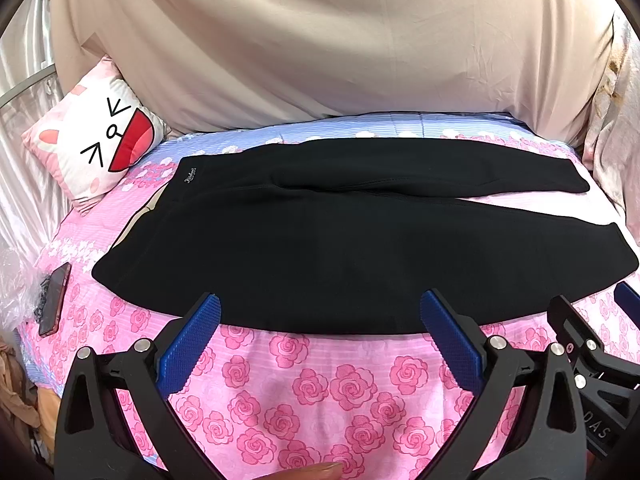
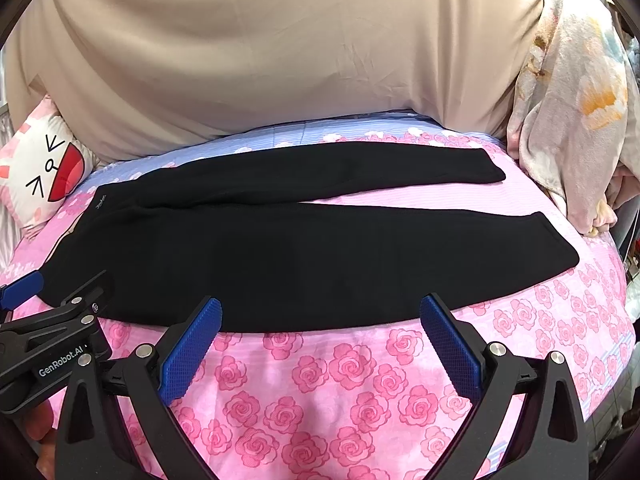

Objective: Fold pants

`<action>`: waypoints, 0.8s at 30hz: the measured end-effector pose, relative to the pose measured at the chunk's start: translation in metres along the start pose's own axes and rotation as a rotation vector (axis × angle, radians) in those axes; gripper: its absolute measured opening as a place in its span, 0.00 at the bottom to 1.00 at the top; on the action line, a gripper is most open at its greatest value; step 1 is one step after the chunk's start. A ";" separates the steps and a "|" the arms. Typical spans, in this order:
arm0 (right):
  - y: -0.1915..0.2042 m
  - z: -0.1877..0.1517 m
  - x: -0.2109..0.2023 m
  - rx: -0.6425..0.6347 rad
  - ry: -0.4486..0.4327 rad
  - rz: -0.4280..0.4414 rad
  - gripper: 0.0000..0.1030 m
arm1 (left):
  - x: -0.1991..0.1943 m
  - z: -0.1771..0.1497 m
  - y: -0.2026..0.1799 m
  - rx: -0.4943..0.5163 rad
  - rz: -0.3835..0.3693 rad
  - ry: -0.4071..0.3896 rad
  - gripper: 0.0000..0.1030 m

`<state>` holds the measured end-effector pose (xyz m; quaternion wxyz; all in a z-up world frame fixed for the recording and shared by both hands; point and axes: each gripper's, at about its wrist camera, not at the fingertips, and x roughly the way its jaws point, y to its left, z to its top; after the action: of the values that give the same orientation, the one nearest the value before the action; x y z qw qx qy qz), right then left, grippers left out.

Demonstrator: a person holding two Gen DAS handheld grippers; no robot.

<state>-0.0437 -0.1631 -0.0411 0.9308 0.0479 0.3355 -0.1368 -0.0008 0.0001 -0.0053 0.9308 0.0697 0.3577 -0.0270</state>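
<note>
A: Pants [image 1: 340, 248], black, lie flat across the bed [image 1: 328, 384], lengthwise along its near edge. Waistband at the left end, both leg cuffs at the right end. The legs split apart toward the cuffs, with a wedge of pink sheet showing between them in the right wrist view.

B: Small logo [image 1: 190, 175] near the waistband, at the far left corner of the garment. Text too small to read.

A: Left gripper [image 1: 320, 312]: jaws spread wide, nothing between the blue pads [image 1: 188, 344]. The tips sit just at the pants' near hem, over the rose-print sheet. Contact with the fabric: cannot tell.

B: Right gripper [image 2: 320, 314]: same reading. Jaws fully apart, empty, tips at the near hem further toward the cuffs. The two grippers are side by side; each shows at the edge of the other's view.

A: A fingertip [image 1: 316, 471] shows at the bottom of the left wrist view.

B: Surroundings: cartoon-face pillow [image 1: 100, 140] at the far left corner of the bed. Phone [image 1: 54, 300] on the left edge of the bed, well apart from the pants. Beige cloth [image 1: 340, 40] hangs behind the far edge. Floral blanket [image 2: 572, 112] bunched at the far right corner.
</note>
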 end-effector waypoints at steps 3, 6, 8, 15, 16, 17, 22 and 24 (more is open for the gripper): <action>0.000 0.000 0.000 0.000 0.000 0.001 0.95 | 0.000 0.000 0.000 -0.001 0.000 0.001 0.95; 0.000 0.000 0.000 0.000 0.000 0.002 0.95 | 0.000 0.000 0.000 -0.001 -0.001 0.001 0.95; 0.000 0.000 0.000 0.002 0.001 0.002 0.95 | 0.000 0.000 0.000 -0.001 0.002 0.001 0.95; 0.001 0.000 -0.001 0.000 0.001 0.004 0.95 | 0.000 0.000 -0.001 0.004 -0.004 -0.001 0.95; 0.001 0.000 -0.001 0.000 0.001 0.003 0.95 | 0.000 0.001 -0.001 0.006 -0.003 -0.002 0.95; 0.001 0.000 -0.001 0.001 0.001 0.002 0.95 | 0.000 0.001 -0.001 0.005 -0.003 -0.002 0.95; 0.001 0.000 -0.001 0.002 0.002 0.003 0.95 | -0.001 0.001 -0.001 0.007 -0.003 -0.003 0.95; 0.000 0.000 -0.001 0.002 0.002 0.004 0.95 | -0.001 0.002 -0.001 0.009 -0.004 -0.004 0.95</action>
<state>-0.0445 -0.1629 -0.0402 0.9307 0.0494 0.3363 -0.1354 -0.0006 -0.0015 -0.0031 0.9312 0.0731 0.3559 -0.0306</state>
